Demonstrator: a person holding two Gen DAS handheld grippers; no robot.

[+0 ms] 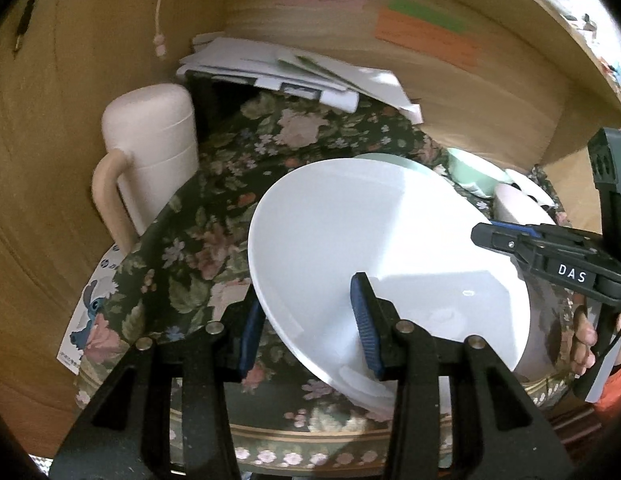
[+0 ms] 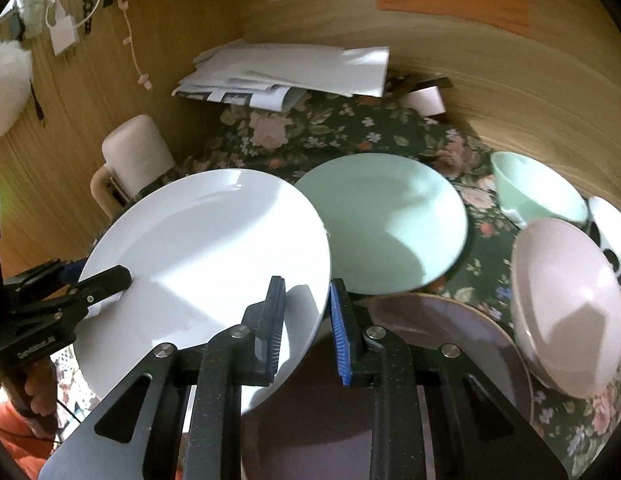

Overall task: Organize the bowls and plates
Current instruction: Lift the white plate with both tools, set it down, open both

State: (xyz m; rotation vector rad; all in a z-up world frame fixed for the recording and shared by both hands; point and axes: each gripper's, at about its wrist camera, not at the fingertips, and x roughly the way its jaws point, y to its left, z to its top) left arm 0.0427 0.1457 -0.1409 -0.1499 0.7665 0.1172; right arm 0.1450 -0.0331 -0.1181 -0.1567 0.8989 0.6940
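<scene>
A white plate [image 1: 374, 248] is held tilted above the floral tablecloth. My left gripper [image 1: 310, 332] straddles its near edge, one finger under it and one on top. My right gripper [image 2: 306, 332] grips the plate's [image 2: 206, 264] opposite edge; it shows at the right of the left wrist view [image 1: 502, 236]. The left gripper shows at the far left of the right wrist view [image 2: 106, 280]. A mint green plate [image 2: 390, 220], a pinkish-lilac plate [image 2: 450, 344], a pink bowl [image 2: 570, 312] and a mint green bowl [image 2: 538, 188] lie on the cloth.
A cream insulated jug [image 1: 150, 168] with a handle stands at the left by the wooden wall. A pile of papers [image 1: 294, 72] lies at the back. A black-and-white patterned dish [image 2: 610, 232] sits at the far right. Wooden walls enclose the table.
</scene>
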